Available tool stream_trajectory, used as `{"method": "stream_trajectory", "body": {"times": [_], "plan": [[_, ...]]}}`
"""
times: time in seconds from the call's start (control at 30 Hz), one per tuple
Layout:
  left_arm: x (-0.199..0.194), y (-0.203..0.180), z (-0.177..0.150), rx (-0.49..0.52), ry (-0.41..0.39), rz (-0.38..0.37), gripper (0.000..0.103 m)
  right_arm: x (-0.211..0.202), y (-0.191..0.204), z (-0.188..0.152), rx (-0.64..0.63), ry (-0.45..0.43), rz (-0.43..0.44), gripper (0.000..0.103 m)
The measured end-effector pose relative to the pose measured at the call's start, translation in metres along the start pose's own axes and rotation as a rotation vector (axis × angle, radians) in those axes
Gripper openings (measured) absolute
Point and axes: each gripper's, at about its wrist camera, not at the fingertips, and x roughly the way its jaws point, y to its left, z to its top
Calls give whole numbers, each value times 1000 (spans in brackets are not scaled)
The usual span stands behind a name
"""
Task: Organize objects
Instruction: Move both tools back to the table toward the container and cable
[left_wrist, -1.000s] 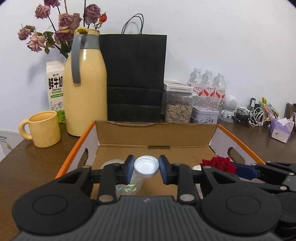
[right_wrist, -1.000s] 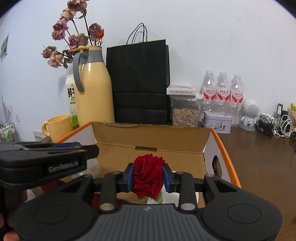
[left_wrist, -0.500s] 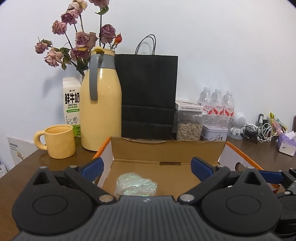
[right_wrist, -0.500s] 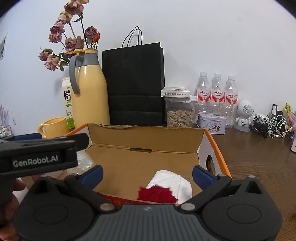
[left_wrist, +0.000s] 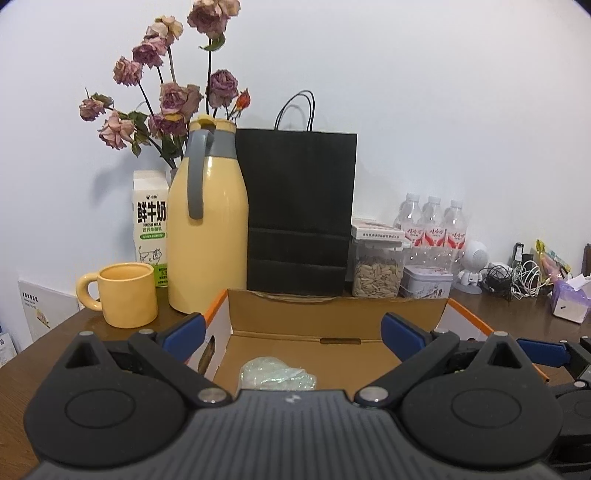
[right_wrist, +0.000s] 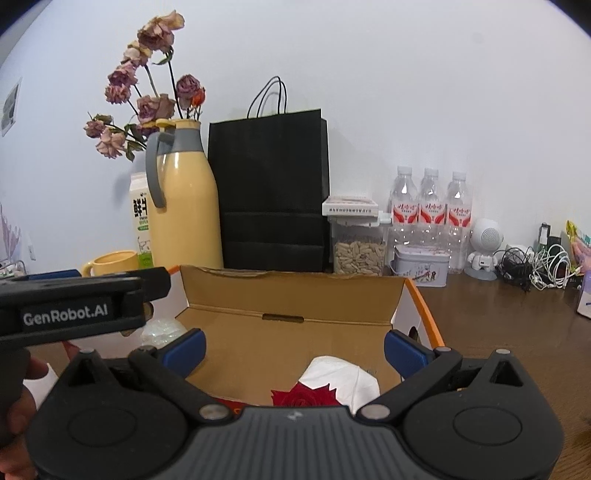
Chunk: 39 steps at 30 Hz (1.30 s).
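Observation:
An open cardboard box (left_wrist: 332, 314) with orange edges sits on the brown table; it also shows in the right wrist view (right_wrist: 291, 295). A clear crumpled plastic container (left_wrist: 277, 376) lies in its left part, seen too in the right wrist view (right_wrist: 160, 330). A red rose (right_wrist: 304, 395) in white wrapping (right_wrist: 343, 376) lies in its right part. My left gripper (left_wrist: 291, 332) is open and empty above the box's near side. My right gripper (right_wrist: 293, 349) is open and empty above the rose. The left gripper's body (right_wrist: 74, 306) shows at the left.
Behind the box stand a yellow thermos jug (left_wrist: 207, 229), a yellow mug (left_wrist: 125, 295), a milk carton (left_wrist: 149, 229), a black paper bag (left_wrist: 299, 210), a seed jar (left_wrist: 376, 273), a tin (left_wrist: 426, 282) and water bottles (left_wrist: 432, 229). Cables (left_wrist: 517, 277) and a tissue pack (left_wrist: 569, 302) lie at right.
Both grippers opened and pulled back and up. The left let go of the white-capped plastic container, the right let go of the rose; both now lie in the box.

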Motion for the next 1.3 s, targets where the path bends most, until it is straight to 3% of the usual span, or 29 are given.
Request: {"method": "stream_trajectory", "body": {"times": [0.5,0.87,1.1,1.3], "plan": [[-73,14,-17,30,-27,-34,103,-88,-2,-20,-46,-90,15,103],[-123,37,-39,73,52,-48,103,-145,-22,-59,-62,-5,-30,103],[-139,64,-52,64,124,25,103,-161,-50,-81,-59,77,-90,103],[-148,83,-55,30,165,80,103,-153,-69,-89,-47,151,-84,103]]}}
